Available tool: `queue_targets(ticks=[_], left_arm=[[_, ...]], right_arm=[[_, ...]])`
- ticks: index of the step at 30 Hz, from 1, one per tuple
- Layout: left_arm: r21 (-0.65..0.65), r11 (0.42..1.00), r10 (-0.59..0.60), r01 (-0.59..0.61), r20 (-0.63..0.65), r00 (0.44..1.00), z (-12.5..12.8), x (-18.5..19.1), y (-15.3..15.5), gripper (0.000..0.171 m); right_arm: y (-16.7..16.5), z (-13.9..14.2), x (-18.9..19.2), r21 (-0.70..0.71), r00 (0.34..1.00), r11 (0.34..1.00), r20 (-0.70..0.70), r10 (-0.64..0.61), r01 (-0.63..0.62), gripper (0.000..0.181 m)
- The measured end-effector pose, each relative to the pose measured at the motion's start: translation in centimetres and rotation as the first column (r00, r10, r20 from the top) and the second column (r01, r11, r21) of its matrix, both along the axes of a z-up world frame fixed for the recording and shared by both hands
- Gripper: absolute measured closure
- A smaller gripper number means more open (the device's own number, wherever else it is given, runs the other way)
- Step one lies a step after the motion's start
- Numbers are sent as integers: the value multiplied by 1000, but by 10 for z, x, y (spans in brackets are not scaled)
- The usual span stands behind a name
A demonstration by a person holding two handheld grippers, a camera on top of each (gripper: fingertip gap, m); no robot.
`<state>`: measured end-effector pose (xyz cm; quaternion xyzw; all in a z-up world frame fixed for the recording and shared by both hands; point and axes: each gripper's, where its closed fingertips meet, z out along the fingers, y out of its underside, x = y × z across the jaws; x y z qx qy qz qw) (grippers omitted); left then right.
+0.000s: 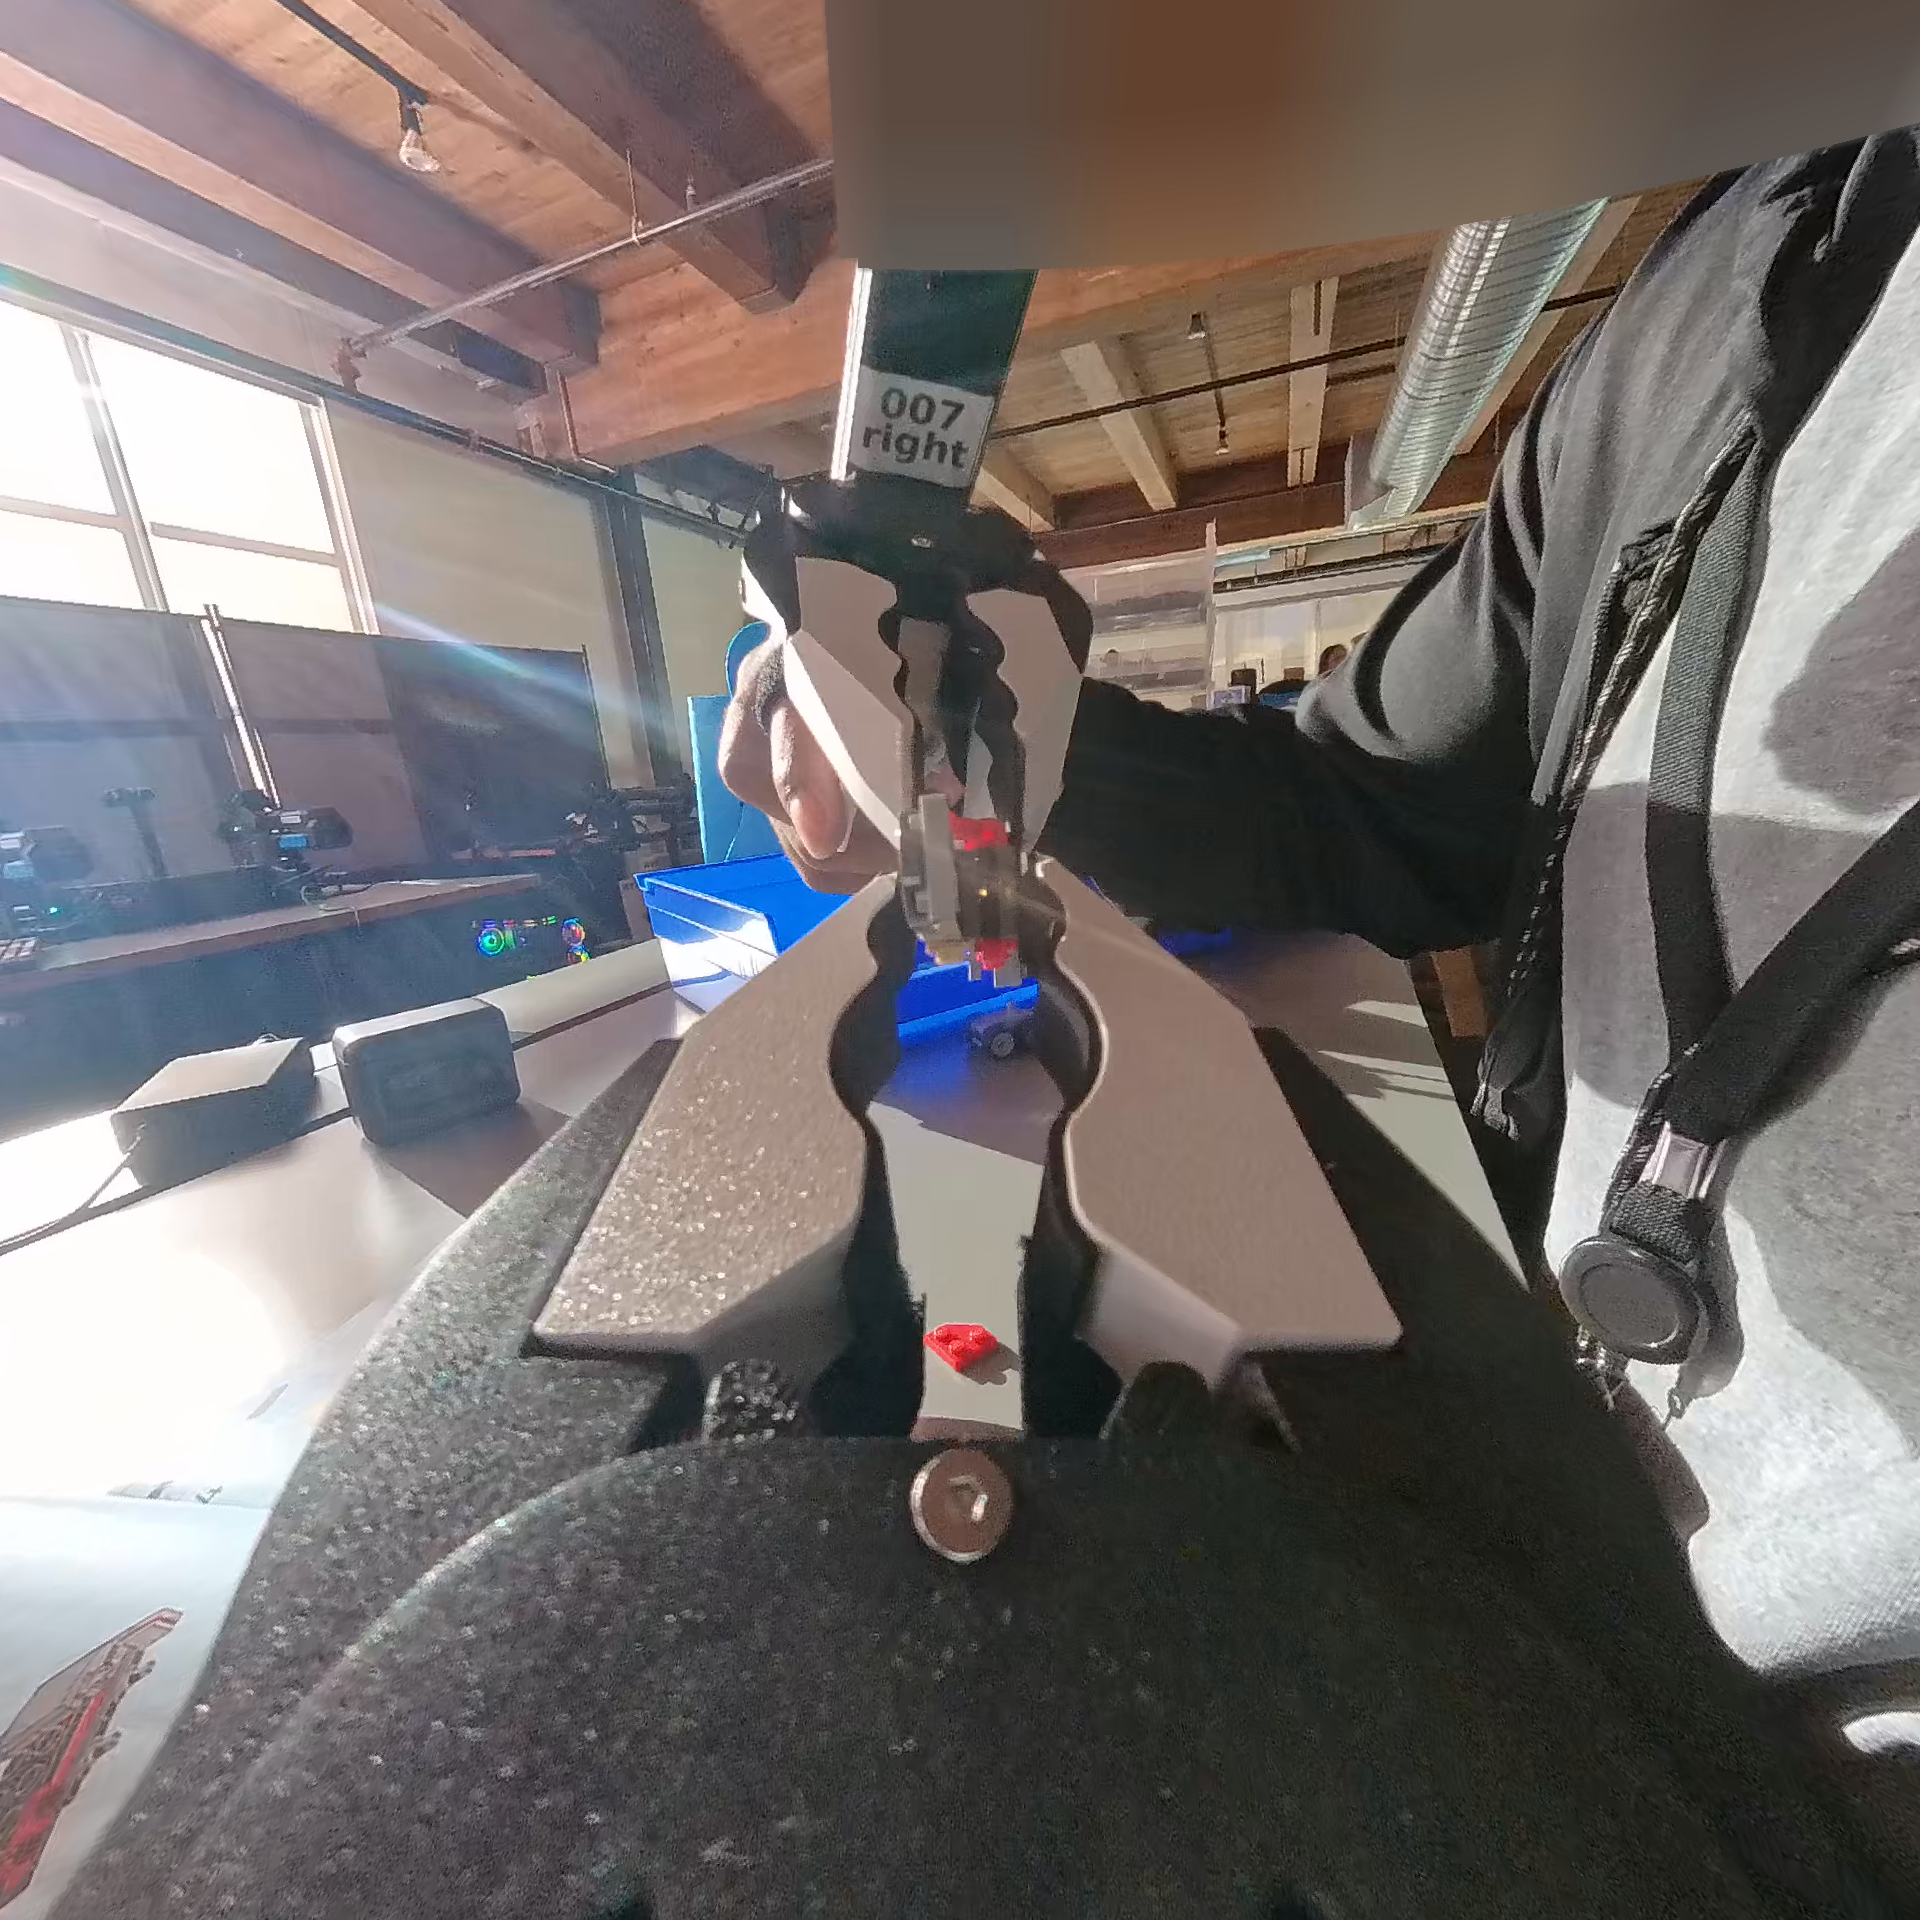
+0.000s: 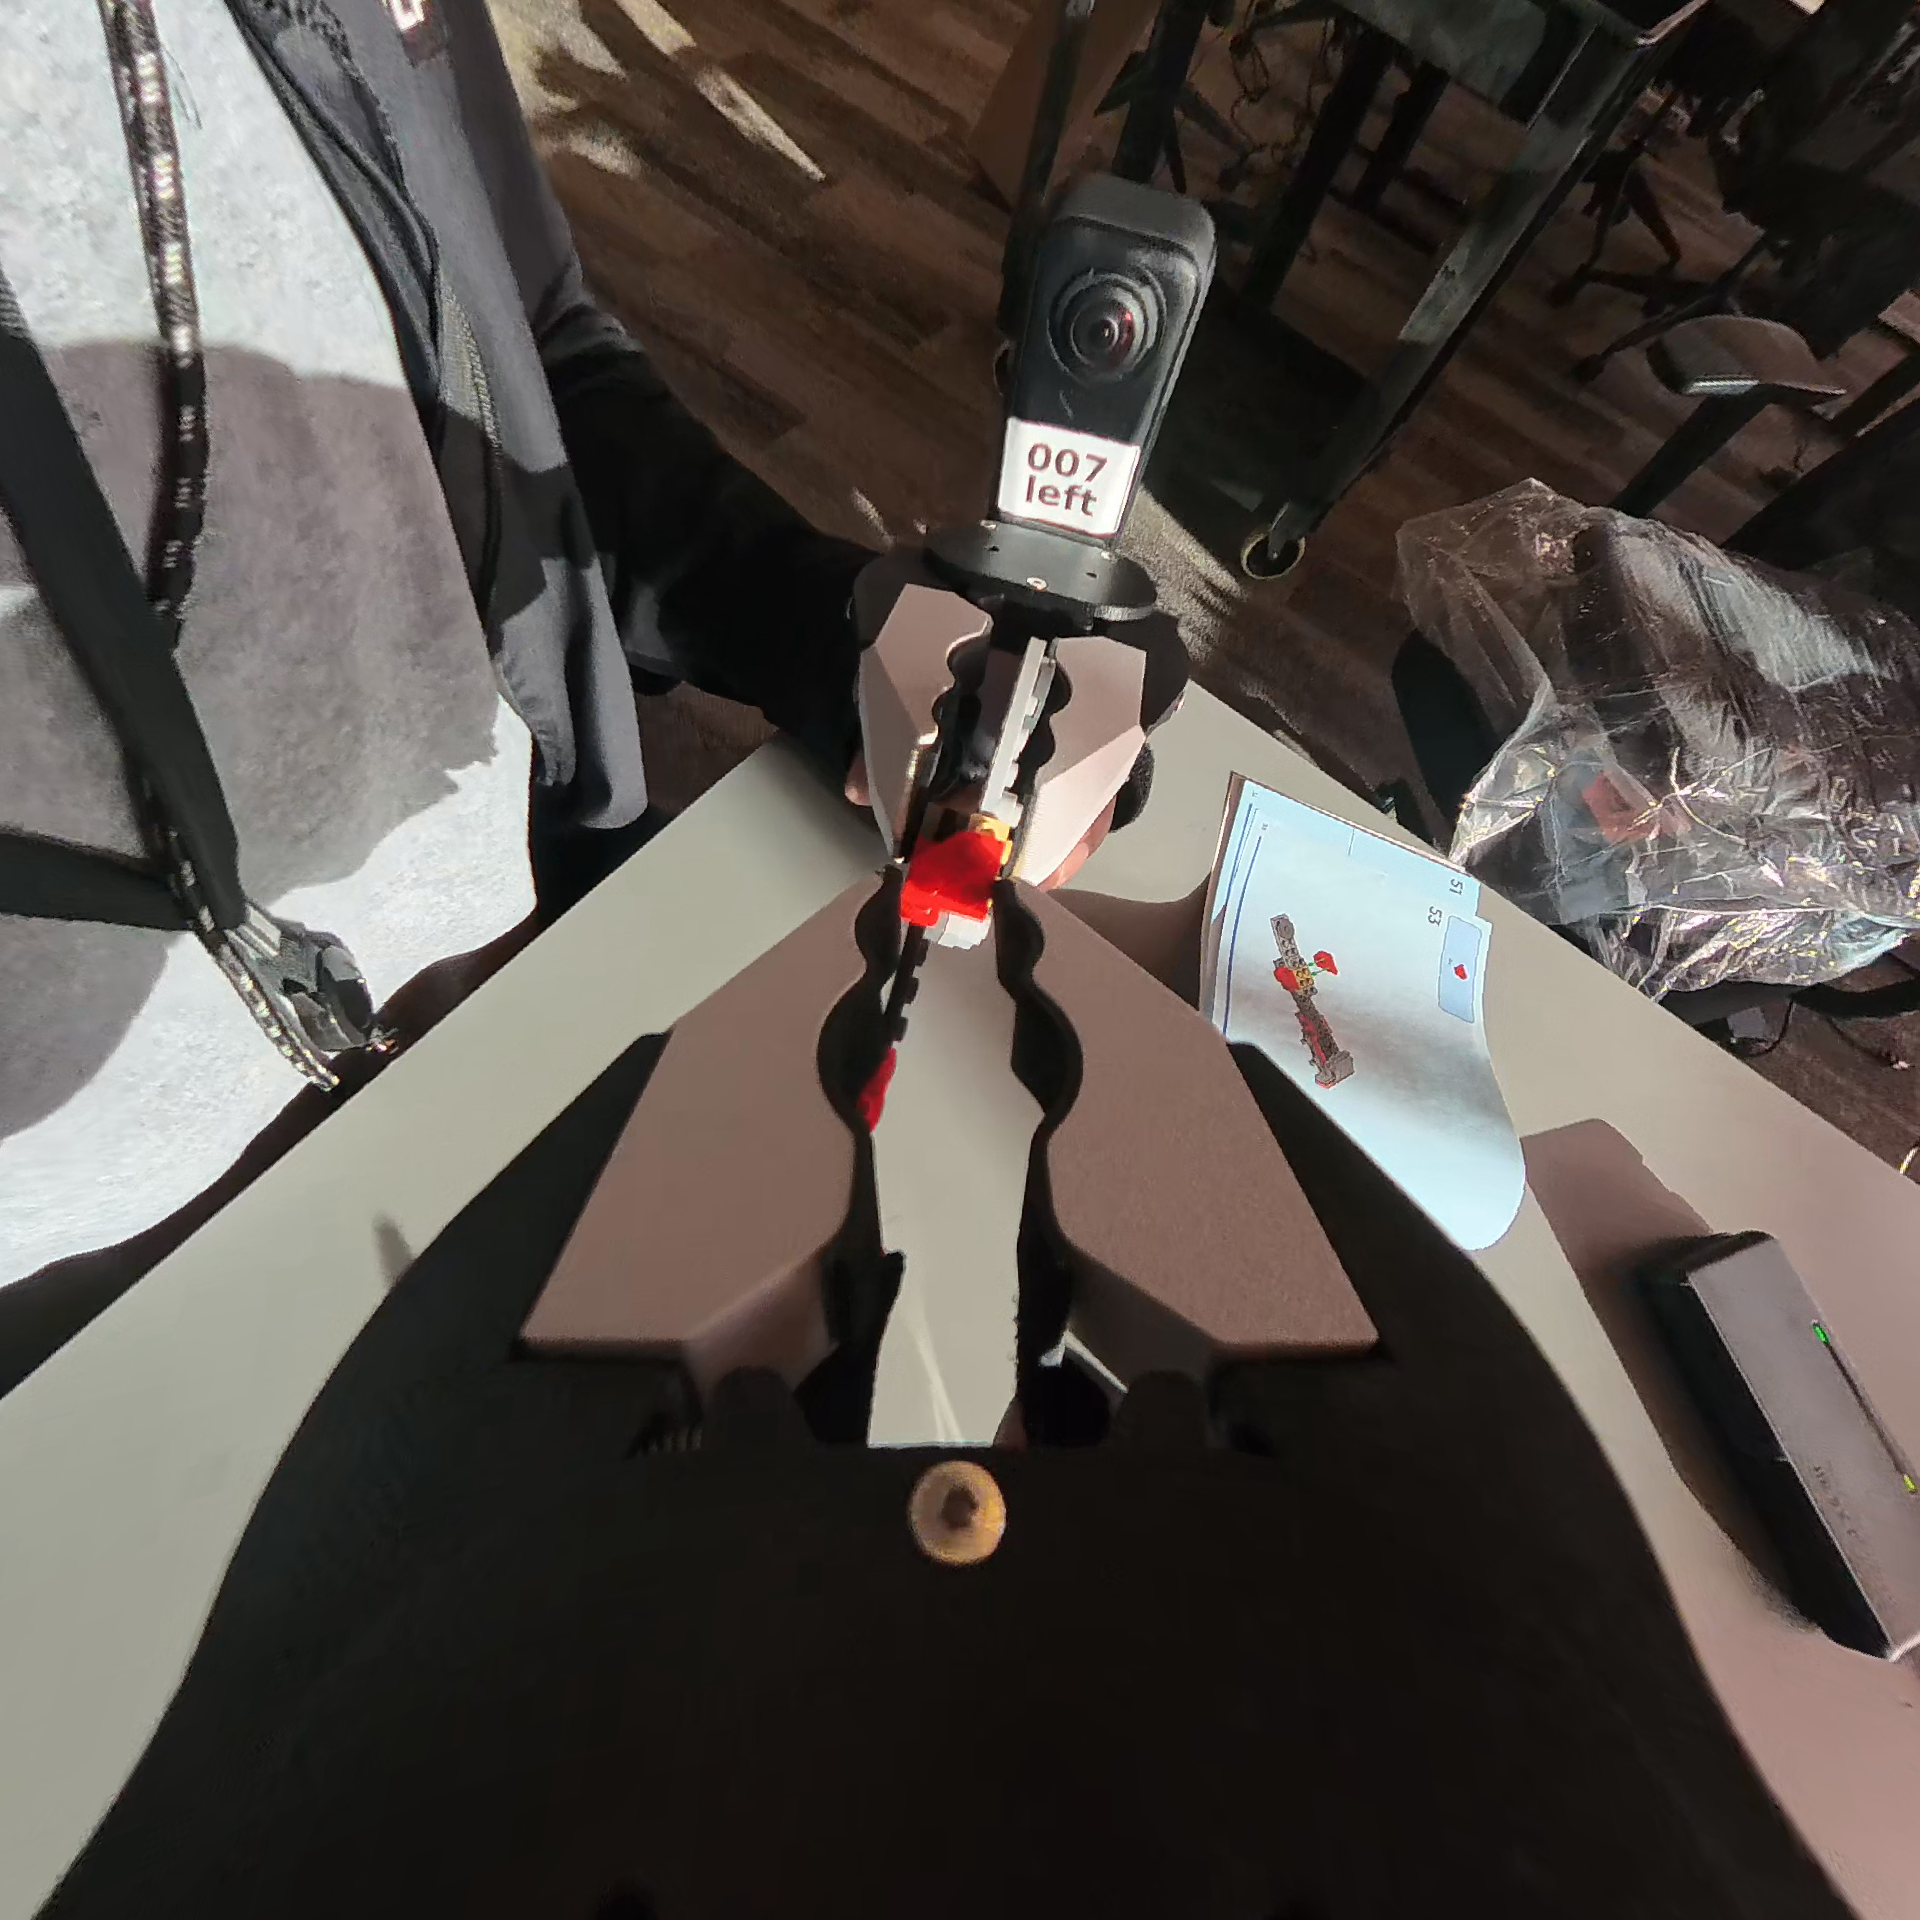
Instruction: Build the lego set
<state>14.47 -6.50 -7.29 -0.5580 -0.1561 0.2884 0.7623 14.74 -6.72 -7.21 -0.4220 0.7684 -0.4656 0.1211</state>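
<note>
A small lego assembly [image 1: 951, 894] of grey and red parts hangs in the air above the grey table [image 1: 312, 1247], between the two grippers, which meet tip to tip. My left gripper [image 1: 971, 883] is closed on its near end. My right gripper [image 2: 948, 883] is closed on the red part of the lego assembly [image 2: 951, 878]; a thin black strip with a red end [image 2: 896, 1013] runs back along its left finger. The right gripper shows in the left wrist view [image 1: 951, 821], and the left gripper in the right wrist view [image 2: 961, 821]. A loose red plate [image 1: 961, 1348] lies on the table.
An open instruction booklet [image 2: 1351, 997] lies on the table's right side, next to a black box [image 2: 1808, 1423]. A blue bin [image 1: 727, 904], a small grey wheeled lego piece [image 1: 1000, 1034] and two black boxes [image 1: 426, 1070] stand farther off. The person's torso [image 2: 260, 520] is close by. The grippers are tip to tip, or close to it.
</note>
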Motion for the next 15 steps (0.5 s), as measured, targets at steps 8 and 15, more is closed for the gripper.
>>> queue_targets(ticks=[8,15], left_arm=[[-50,998,47,-46,4,999,-6,-4,-3,152],[-79,994,72,-72,-10,997,-9,-5,-6,152]], right_arm=[[4,14,-16,-164,981,974,135,-137,158,163],[28,-13,-53,-155,901,908,270,-339,389,162]])
